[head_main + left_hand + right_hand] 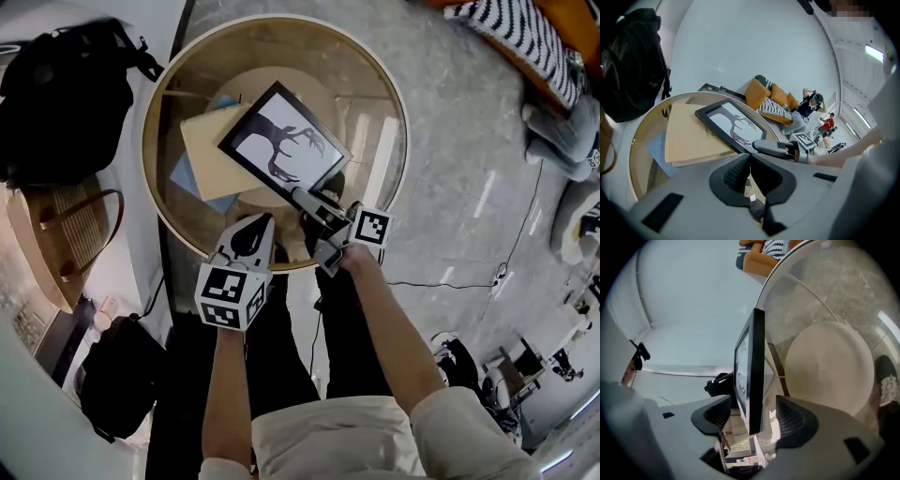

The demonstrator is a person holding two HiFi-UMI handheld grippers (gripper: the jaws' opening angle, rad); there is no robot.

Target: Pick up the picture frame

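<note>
Your right hand-held gripper (754,414) stands wide open with the near right corner of the picture frame (754,376) between its jaws. Neither pad presses yet, so the frame is not held. It lies face up toward the middle of the round bench (147,141), on a tan board (208,141) that sits over a blue sheet (187,180). Before you close, reach in a little deeper so the ribbed pads bear on the flat moulding rather than the corner tip, and keep the jaws square to the face (a skewed bite would likely let it swivel). Lift gently, as I judge the far corner will drag on the board. Your left hand-held gripper (750,161) is closed on nothing, over the bench's near edge. The frame is a thin black rectangle, hard and smooth, with a dark antler-like print on white. The bench top is clear glass in a pale wooden rim
</note>
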